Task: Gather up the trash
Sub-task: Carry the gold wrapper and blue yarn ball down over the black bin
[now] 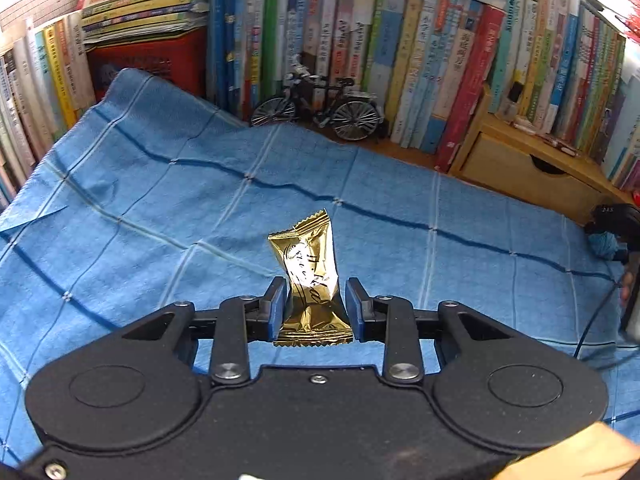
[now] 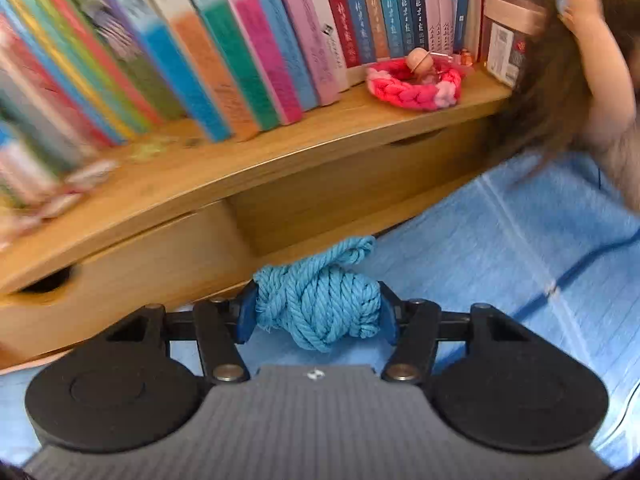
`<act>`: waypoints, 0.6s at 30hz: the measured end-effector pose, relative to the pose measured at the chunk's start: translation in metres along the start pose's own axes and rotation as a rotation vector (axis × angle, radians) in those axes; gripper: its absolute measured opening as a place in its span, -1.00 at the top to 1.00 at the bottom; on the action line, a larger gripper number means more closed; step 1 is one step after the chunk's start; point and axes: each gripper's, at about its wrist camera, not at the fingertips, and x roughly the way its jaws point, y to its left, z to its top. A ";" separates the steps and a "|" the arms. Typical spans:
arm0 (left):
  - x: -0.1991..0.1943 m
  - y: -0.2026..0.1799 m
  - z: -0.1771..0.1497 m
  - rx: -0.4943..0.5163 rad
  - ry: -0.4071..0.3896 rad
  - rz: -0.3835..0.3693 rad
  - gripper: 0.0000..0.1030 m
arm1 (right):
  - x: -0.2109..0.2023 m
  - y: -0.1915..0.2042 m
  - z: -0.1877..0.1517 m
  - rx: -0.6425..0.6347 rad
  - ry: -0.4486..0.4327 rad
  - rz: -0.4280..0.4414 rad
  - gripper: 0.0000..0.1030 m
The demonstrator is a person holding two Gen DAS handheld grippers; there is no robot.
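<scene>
A gold foil snack wrapper (image 1: pixel 312 280) stands upright between the blue pads of my left gripper (image 1: pixel 316 304), which is shut on it above the blue checked cloth (image 1: pixel 160 208). In the right wrist view, my right gripper (image 2: pixel 318 312) is shut on a knotted ball of blue rope (image 2: pixel 320 300), held just above the cloth (image 2: pixel 520 248) and close to the wooden drawer unit (image 2: pixel 160 264). In the left wrist view the right gripper (image 1: pixel 614 232) shows at the far right edge with the blue rope (image 1: pixel 606 245) in it.
Rows of upright books (image 1: pixel 400 60) line the back and sides. A small model bicycle (image 1: pixel 320 104) stands before them. The wooden drawer unit (image 1: pixel 520 168) sits at the right. On its top lies a pink braided ring (image 2: pixel 416 84). A person's arm (image 2: pixel 608 64) is at the upper right.
</scene>
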 end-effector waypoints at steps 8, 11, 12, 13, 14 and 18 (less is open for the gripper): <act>0.001 -0.039 -0.002 0.069 0.005 -0.056 0.42 | -0.098 0.003 -0.053 -0.066 0.024 0.235 -0.19; -0.007 -0.049 -0.006 0.092 0.011 -0.077 0.42 | -0.120 0.007 -0.070 -0.101 0.052 0.276 -0.19; -0.010 -0.050 -0.007 0.098 0.012 -0.081 0.42 | -0.127 0.008 -0.075 -0.107 0.060 0.284 -0.19; -0.014 -0.051 -0.009 0.102 0.013 -0.082 0.42 | -0.134 0.013 -0.077 -0.114 0.074 0.296 -0.19; -0.018 -0.052 -0.011 0.106 0.011 -0.086 0.42 | -0.140 0.015 -0.082 -0.123 0.084 0.305 -0.19; -0.041 -0.045 -0.022 0.125 -0.008 -0.087 0.42 | -0.166 0.026 -0.099 -0.169 0.108 0.336 -0.20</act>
